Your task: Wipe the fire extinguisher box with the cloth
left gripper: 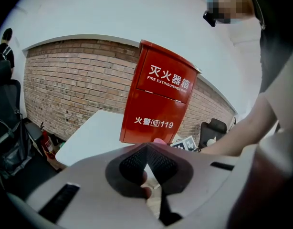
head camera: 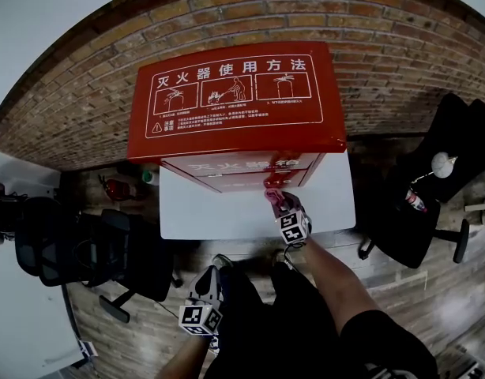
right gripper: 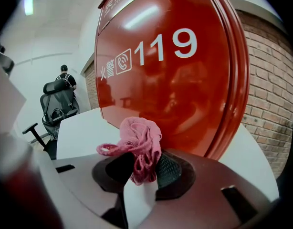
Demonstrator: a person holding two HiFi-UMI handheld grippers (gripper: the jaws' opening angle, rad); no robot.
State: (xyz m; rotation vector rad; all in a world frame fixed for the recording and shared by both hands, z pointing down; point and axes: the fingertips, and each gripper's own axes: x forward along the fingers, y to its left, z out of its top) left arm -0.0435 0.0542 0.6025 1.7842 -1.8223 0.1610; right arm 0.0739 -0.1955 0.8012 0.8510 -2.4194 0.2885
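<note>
The red fire extinguisher box [head camera: 234, 93] stands on a white table [head camera: 219, 215] against a brick wall; its front bears "119" [right gripper: 175, 70]. My right gripper [head camera: 276, 200] is shut on a bunched pink cloth [right gripper: 139, 137], which it holds at the lower front face of the box, close to it or just touching. The cloth [head camera: 272, 188] shows as a small pink lump below the lid. My left gripper [head camera: 218, 262] hangs low by the person's legs, well short of the table, its jaws shut with nothing between them. In its own view the box [left gripper: 161, 99] stands ahead.
Black office chairs stand left [head camera: 84, 251] and right [head camera: 428, 188] of the table. A small red extinguisher [head camera: 116, 188] sits on the floor by the wall. A person [right gripper: 65, 75] stands far off behind a chair. The brick wall [head camera: 385, 61] backs the box.
</note>
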